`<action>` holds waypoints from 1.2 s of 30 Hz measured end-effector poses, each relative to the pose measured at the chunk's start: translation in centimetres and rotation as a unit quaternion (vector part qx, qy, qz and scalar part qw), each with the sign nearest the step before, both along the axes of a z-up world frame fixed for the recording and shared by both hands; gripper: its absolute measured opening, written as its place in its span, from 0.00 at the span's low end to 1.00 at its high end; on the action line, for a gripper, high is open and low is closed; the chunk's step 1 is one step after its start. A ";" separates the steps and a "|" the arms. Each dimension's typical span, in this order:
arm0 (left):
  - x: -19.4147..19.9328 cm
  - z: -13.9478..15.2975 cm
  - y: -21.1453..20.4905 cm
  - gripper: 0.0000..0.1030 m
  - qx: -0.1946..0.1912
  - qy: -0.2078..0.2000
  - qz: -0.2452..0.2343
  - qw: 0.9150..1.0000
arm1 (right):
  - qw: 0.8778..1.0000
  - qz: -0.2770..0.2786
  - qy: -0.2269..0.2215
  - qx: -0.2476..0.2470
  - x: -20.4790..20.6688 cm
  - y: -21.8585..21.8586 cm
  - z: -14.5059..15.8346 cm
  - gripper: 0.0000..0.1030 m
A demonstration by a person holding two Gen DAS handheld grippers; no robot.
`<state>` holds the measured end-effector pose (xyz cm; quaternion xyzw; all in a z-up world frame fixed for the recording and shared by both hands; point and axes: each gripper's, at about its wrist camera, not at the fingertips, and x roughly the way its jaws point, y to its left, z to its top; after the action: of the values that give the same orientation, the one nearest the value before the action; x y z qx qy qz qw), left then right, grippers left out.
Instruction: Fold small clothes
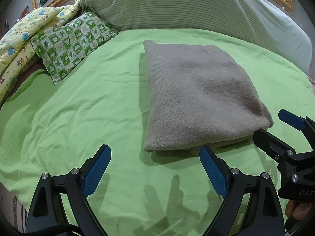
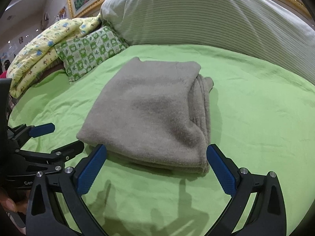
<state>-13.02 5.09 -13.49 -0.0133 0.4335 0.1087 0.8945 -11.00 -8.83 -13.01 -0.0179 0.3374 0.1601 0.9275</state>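
Garment first: in the left wrist view the grey knit (image 1: 196, 98) lies folded on the green bed sheet (image 1: 78, 118), left gripper (image 1: 155, 169) fingers apart and empty just before its near edge. The right wrist view shows the right gripper (image 2: 156, 167) likewise spread (layers stacked rightward). Probably finished; otherwise pinch all layers together.

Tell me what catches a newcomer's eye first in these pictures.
A folded grey knit garment lies mid-bed on a bright green sheet. Both grippers, left and right, hover open at its near edge. Behind it, a green checked pillow sits left of a large striped pillow.
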 end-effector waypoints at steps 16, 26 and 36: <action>-0.1 0.1 -0.2 0.89 0.001 0.007 -0.003 1.000 | 1.000 -0.012 0.000 0.001 -0.2 -0.4 0.3 0.98; 0.2 0.4 0.0 0.89 -0.005 0.004 -0.003 1.000 | 1.000 -0.011 -0.006 0.006 0.2 -0.4 1.1 0.98; 0.5 0.8 -0.1 0.89 -0.007 0.002 -0.005 1.000 | 1.000 -0.009 -0.008 0.008 0.4 -0.2 1.5 0.98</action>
<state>-12.48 5.02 -12.73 -0.0175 0.4364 0.1009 0.8939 -10.59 -9.05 -11.46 -0.0083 0.3288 0.1544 0.9317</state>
